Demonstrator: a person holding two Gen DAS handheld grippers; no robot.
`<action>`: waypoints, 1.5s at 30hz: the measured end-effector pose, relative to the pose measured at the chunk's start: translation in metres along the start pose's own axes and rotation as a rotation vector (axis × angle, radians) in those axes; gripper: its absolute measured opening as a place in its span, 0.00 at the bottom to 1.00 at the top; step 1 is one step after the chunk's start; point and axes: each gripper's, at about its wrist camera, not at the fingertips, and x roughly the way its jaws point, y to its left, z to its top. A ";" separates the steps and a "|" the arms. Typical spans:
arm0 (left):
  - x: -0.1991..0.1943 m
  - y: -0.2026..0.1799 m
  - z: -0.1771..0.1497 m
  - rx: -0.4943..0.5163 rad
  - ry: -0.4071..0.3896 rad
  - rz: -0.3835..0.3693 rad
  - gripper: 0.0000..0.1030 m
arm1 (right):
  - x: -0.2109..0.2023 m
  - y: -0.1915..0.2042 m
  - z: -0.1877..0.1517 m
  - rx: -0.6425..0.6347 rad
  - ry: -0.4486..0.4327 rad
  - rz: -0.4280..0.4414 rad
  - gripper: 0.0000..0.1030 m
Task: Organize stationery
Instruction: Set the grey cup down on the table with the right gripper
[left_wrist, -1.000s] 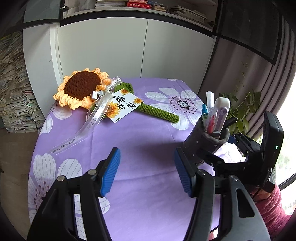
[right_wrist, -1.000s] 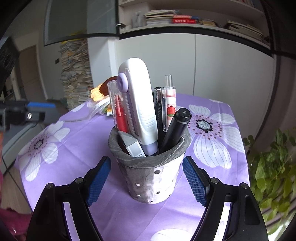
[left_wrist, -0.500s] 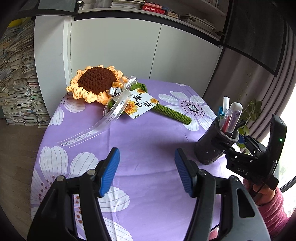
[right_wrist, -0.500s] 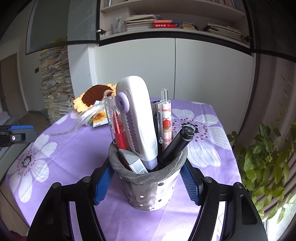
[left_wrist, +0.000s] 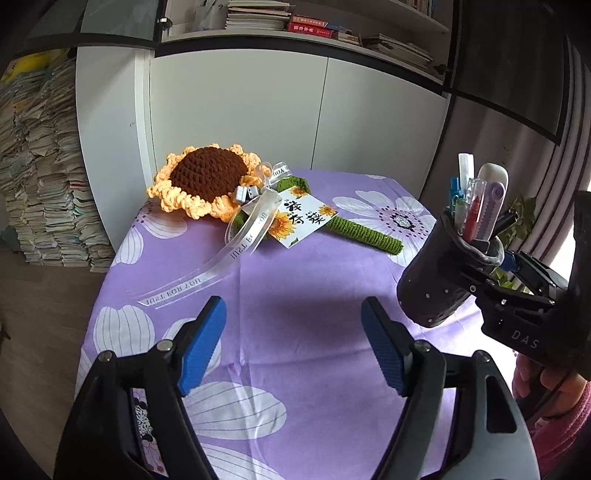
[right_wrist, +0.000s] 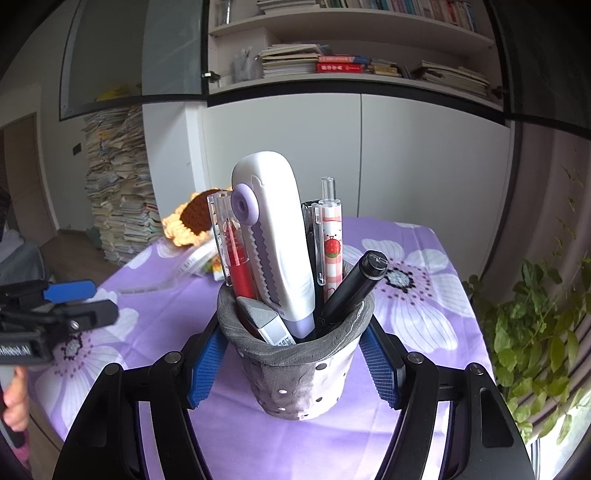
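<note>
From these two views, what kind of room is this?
Probably a home study: bookshelves above white cupboards, paper stacks piled on the floor, and a small table with a purple flowered cloth holding a crochet sunflower.

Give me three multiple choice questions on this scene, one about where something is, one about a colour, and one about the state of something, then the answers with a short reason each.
1. Where does the crocheted sunflower lie?
A. On the far side of the purple tablecloth
B. Inside the pen holder
C. On the bookshelf

2. What colour are the right gripper's fingers?
A. Red
B. Blue
C. Green

3. What is the state of the pen holder?
A. Lying empty on its side
B. Standing untouched
C. Clamped in the right gripper, full of stationery

Answers: 1 A, it rests on the cloth near the cabinet. 2 B, blue ribbed pads show. 3 C, both pads press its sides.
</note>
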 end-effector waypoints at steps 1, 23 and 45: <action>-0.002 -0.001 0.000 0.012 -0.014 0.009 0.76 | 0.001 0.004 0.002 -0.003 -0.001 0.000 0.69; -0.002 0.035 -0.004 0.009 -0.072 0.013 0.86 | 0.056 0.054 0.018 -0.024 0.063 -0.072 0.69; 0.006 0.035 -0.001 0.018 -0.041 0.016 0.87 | 0.080 0.050 0.020 0.019 0.089 -0.068 0.69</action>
